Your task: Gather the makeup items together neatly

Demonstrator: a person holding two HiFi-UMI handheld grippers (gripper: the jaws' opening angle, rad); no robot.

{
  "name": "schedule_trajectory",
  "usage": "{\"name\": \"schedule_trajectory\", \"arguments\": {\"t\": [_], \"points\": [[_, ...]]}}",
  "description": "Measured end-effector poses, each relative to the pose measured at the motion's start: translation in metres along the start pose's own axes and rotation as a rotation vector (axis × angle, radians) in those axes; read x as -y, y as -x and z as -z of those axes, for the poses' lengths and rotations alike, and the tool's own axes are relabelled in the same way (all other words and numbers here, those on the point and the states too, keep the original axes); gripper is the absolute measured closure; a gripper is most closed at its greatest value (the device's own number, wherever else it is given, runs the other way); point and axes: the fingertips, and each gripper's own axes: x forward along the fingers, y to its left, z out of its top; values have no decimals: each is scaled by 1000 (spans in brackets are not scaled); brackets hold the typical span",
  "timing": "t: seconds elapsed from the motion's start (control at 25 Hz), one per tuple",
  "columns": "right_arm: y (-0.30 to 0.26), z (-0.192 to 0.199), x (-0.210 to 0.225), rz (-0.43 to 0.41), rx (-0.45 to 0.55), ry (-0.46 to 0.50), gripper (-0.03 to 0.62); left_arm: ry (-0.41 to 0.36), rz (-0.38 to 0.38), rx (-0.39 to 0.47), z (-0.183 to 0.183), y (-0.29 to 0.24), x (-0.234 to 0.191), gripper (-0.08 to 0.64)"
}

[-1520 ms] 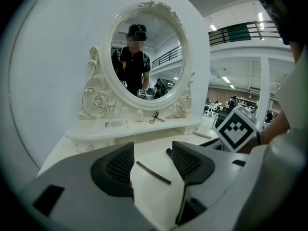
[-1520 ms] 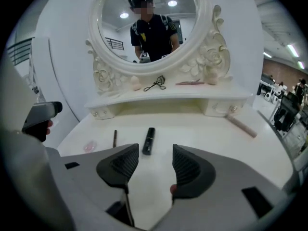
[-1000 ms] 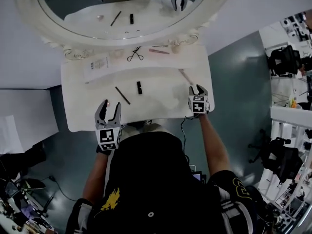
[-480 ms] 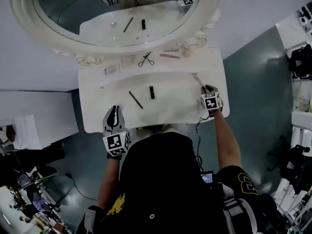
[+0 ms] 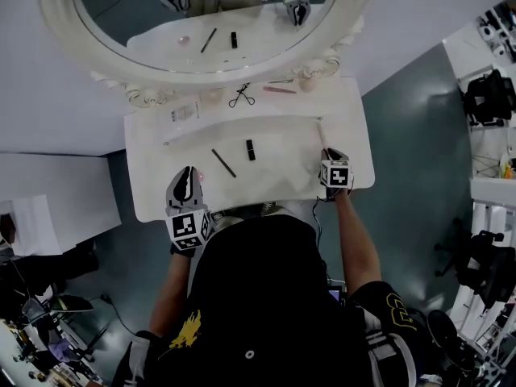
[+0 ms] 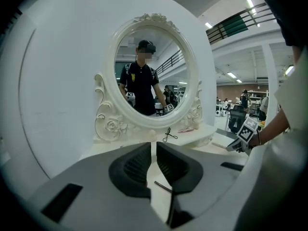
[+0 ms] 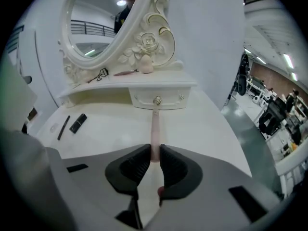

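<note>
At the lower left of the head view, the left gripper (image 5: 190,176) hangs over the front of the white table (image 5: 149,196). Its jaws have just closed to a thin slit with nothing between them. Toward the middle lie a dark pencil (image 5: 223,162) and a black lipstick (image 5: 251,149), a little apart. At the right, the right gripper (image 5: 330,153) has just been closing. It pinches the near end of a pale stick (image 5: 322,134) that points toward the drawer (image 7: 157,96).

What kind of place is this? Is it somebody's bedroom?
Probably not. It looks like a big lab hall: a white table and mirror stand near office chairs, under a balcony.
</note>
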Motion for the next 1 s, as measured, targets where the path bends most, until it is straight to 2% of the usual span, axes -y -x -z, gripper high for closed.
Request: {"name": "schedule_trajectory", "arguments": {"t": [0.28,0.44,0.72,1.0], "points": [[26,-7,-69,-12,91,-212,512,-12,100,9,2,-2,-20,517],[28,-13,-115,-43,109,-281,512,-25,140,13,3,0,-29,517],[10,-21,-198,-144,84,-278,512,-13,150,10,8,9,-46,535],[-6,-17,-233,-212,32,-268,512,-6,123,-4,12,15,-55,537]]}}
